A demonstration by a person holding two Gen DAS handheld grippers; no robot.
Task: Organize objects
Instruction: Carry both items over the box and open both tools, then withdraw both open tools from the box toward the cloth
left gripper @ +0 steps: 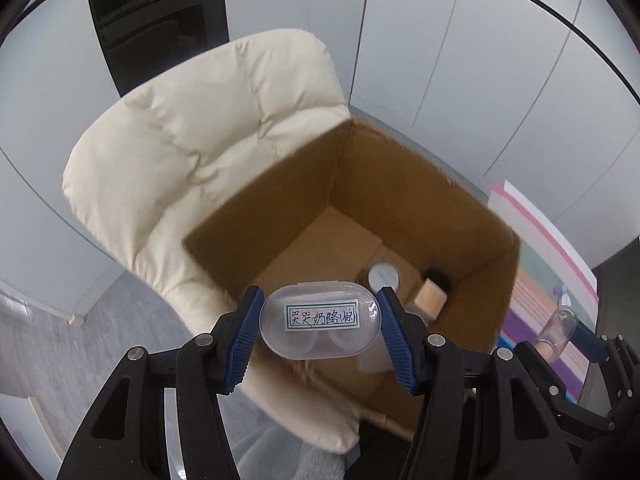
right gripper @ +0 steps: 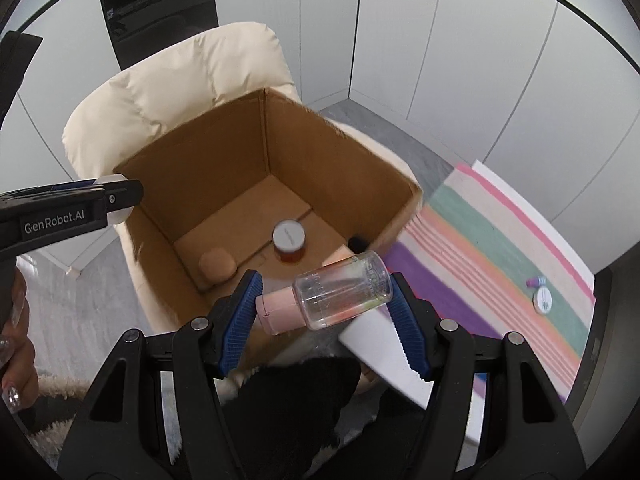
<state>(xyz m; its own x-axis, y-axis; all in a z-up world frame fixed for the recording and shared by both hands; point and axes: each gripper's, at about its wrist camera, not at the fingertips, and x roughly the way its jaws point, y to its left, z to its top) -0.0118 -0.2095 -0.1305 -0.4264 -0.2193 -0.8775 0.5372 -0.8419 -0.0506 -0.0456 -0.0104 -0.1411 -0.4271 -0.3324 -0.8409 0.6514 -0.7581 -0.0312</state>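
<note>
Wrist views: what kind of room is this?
Probably a home or office-style room, not a lab: a cream padded chair holding an open cardboard box, plain white wall panels, and a table with a striped cloth.

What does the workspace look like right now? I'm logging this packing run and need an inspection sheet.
Surface: striped mat beside a cream padded chair.
Job's things: open cardboard box on the chair, holding a white-lidded jar and a tan round sponge.
Clutter: a white cap and a small purple item on the mat.
Grippers: left gripper shut on a labelled clear case; right gripper shut on a clear bottle with pink cap; both above the box.
Cables: nothing seen.
Surroundings: white wall panels.
</note>
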